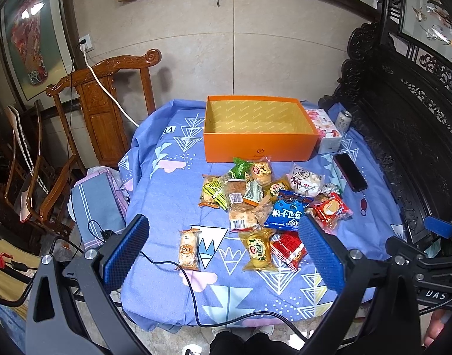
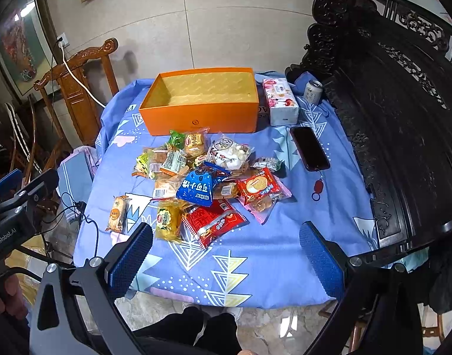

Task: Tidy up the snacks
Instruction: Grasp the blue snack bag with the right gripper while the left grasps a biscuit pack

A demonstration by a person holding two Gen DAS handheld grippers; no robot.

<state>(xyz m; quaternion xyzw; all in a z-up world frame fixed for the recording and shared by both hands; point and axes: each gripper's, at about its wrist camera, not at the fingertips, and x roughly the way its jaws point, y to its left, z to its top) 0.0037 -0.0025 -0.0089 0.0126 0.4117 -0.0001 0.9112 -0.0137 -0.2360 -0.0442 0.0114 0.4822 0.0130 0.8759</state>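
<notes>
An empty orange box [image 1: 260,145] [image 2: 202,119] stands at the back of the blue-clothed table [image 1: 166,195] [image 2: 273,254]. In front of it lies a pile of wrapped snacks [image 1: 255,195] [image 2: 196,171], with a blue packet [image 1: 285,211] [image 2: 196,190], red packets [image 1: 288,248] [image 2: 214,222], a yellow cake [image 1: 257,250] [image 2: 168,220] and one separate biscuit pack [image 1: 188,248] [image 2: 117,213] to the left. My left gripper [image 1: 223,254] is open and empty, above the near side of the pile. My right gripper [image 2: 226,257] is open and empty over the table's front edge.
A tissue box [image 1: 325,130] [image 2: 280,102], a can [image 1: 342,121] [image 2: 313,90] and a phone [image 1: 350,171] [image 2: 310,148] lie at the right. A carved dark bench [image 1: 403,124] [image 2: 397,124] flanks the right, a wooden chair [image 1: 101,112] [image 2: 78,94] the left. A black cable [image 1: 193,290] crosses the front.
</notes>
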